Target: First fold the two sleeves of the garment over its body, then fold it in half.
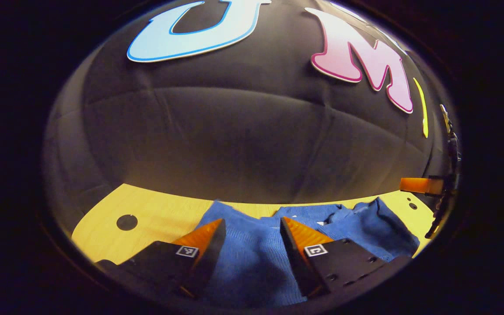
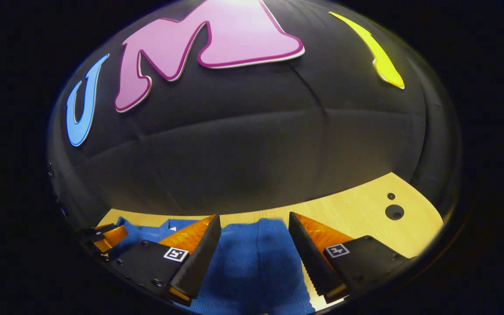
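Table, left gripper view: pale wood table [image 1: 155, 210] running across below the black cloth wall [image 1: 243, 140]; round dark hole [image 1: 127, 222] at far left of the board.
Left gripper: left gripper [image 1: 252, 225] low over the cloth, fingers spread apart, nothing clamped between them.
Garment, left gripper view: blue knit garment [image 1: 252, 258] lying on the table, seen between and under both fingers, reaching right into a rumpled, raised bunch near the board's right edge.
Far right, left gripper view: tip of the other gripper just above the table beyond the bunched cloth, too small to judge its opening from here.
Far left, right gripper view: a piece of the other gripper at the rim, beside the garment's far end.
Garment, right gripper view: garment [image 2: 256, 262] flat on the table, filling the gap between the fingers and spreading left.
Right gripper: right gripper [image 2: 254, 221] held open, wide apart, gripping nothing, just over the fabric.
Table, right gripper view: bare wood [image 2: 357, 214] to the right, with two dark holes [image 2: 394, 212] near the edge.
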`<move>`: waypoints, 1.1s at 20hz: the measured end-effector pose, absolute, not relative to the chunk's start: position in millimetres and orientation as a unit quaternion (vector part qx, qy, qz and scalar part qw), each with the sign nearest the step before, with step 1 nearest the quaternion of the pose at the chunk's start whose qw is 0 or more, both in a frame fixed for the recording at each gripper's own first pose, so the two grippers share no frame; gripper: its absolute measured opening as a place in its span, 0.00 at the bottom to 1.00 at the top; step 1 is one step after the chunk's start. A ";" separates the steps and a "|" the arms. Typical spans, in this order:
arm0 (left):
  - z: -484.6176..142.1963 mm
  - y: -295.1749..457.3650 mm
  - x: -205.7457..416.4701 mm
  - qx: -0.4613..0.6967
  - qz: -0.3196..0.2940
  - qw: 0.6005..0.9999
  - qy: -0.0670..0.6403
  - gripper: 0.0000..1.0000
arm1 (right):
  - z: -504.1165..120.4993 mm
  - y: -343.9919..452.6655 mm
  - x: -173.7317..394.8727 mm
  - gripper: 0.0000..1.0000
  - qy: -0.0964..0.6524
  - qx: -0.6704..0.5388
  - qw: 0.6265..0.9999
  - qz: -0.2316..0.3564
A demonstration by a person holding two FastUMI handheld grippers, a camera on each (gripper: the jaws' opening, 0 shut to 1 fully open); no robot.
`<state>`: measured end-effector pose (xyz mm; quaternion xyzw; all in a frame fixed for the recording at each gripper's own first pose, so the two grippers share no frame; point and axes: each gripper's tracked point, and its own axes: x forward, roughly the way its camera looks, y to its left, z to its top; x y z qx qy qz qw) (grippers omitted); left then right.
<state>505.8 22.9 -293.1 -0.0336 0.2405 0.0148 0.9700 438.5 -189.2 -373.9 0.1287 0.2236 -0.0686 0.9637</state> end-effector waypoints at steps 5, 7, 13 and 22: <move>-268.6 14.1 473.1 -0.054 0.022 0.972 0.226 0.82 | -342.0 -190.2 405.4 0.98 0.182 0.050 0.980 -0.069; -249.3 10.8 454.3 -0.047 0.021 0.977 0.205 0.82 | -328.1 -185.2 387.1 0.98 0.166 0.034 0.983 -0.071; -184.4 -3.2 382.7 -0.011 -0.004 0.988 0.153 0.83 | -287.9 -159.7 322.5 0.97 0.148 0.031 0.986 -0.071; -86.9 2.8 217.3 -0.016 -0.010 0.998 0.067 0.80 | -245.8 -115.4 160.0 0.97 0.180 0.107 0.973 -0.093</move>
